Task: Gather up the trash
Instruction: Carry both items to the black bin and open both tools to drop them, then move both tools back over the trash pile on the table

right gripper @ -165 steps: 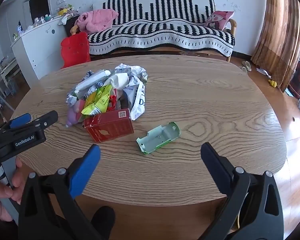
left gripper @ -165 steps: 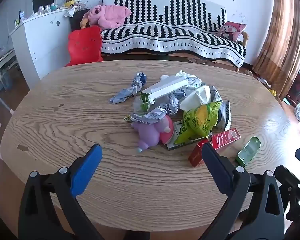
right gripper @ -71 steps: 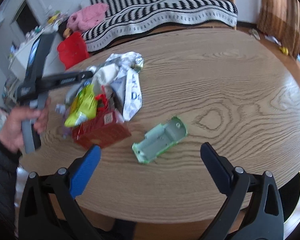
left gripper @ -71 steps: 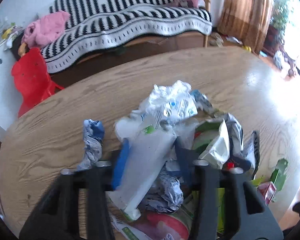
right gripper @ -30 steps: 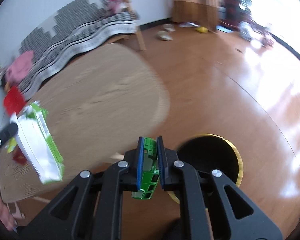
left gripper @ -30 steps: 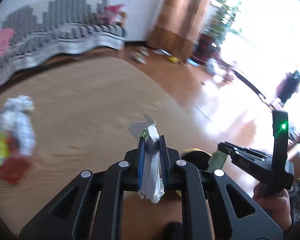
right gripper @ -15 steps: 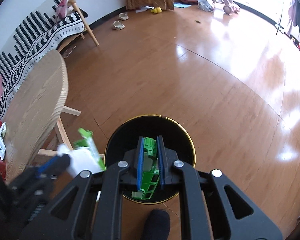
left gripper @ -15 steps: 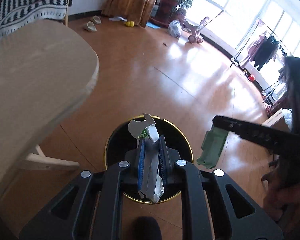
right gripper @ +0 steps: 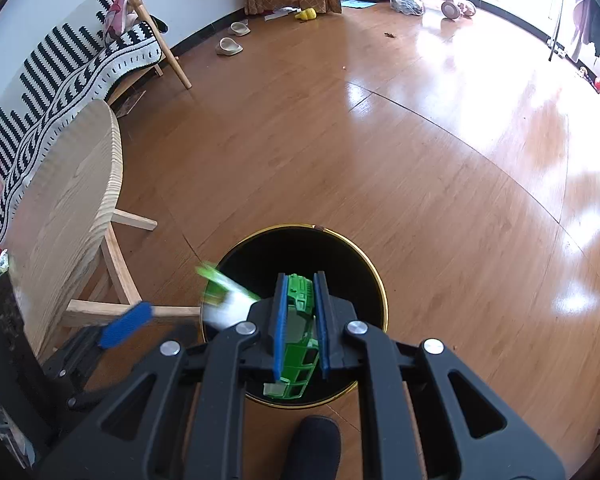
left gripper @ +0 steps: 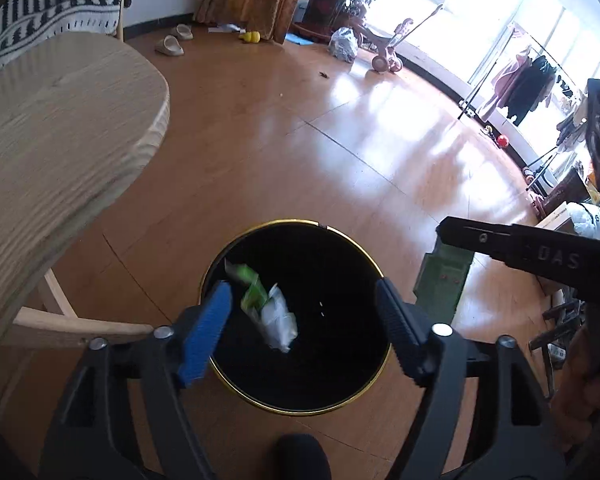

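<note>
A black bin with a gold rim stands on the wooden floor below both grippers. My left gripper hovers over it, jaws opening, nothing pressed between them. A white and green wrapper is falling into the bin mouth, blurred. My right gripper is shut on a green plastic tray above the bin. In the left wrist view the tray hangs from the right gripper at the bin's right side.
The oval wooden table and its legs stand left of the bin. A striped sofa, slippers and a curtain lie further back. A dark shoe toe shows at the bottom edge. A hand grips the right tool.
My left gripper's jaws have parted and let go of the white and green wrapper, which now drops into the bin. The right gripper still clamps the green tray.
</note>
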Available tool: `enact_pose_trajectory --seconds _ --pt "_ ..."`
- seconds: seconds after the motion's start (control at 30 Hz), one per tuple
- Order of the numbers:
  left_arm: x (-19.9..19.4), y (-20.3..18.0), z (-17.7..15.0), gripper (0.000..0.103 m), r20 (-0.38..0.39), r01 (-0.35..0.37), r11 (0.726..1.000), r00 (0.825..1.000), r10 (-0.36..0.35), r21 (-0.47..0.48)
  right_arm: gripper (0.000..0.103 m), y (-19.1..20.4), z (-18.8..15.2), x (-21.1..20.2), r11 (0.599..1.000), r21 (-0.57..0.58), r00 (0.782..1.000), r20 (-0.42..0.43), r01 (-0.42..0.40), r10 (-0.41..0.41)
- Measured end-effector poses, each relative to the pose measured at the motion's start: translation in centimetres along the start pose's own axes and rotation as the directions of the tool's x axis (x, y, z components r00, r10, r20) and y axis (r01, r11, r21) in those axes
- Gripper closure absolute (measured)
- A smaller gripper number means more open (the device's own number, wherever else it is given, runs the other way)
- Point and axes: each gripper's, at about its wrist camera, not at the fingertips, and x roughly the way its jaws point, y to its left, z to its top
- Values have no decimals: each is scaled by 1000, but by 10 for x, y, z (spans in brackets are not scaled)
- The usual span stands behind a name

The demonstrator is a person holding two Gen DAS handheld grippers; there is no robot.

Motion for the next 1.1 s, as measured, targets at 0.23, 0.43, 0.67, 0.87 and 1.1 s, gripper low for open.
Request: enact_pose_trajectory --seconds 0.23,0.43,0.67,0.87,1.1 --pt "-29 -2 -3 19 36 -19 998 999 17 56 90 5 1 6 1000 7 1000 -16 -1 1" --pt "-72 18 -1 12 74 -14 1000 997 14 -5 90 16 1 16 1000 1 999 -52 -10 11" --pt "-134 57 -9 9 131 -91 995 987 94 -29 13 46 7 5 1000 -5 1000 3 16 -16" --pt "-199 113 -22 7 185 -197 976 960 211 -92 13 128 4 -13 991 -105 996 38 -78 82" --pt "-279 203 -52 7 201 -349 906 895 398 -238 13 277 -18 -27 921 -337 975 30 -197 220"
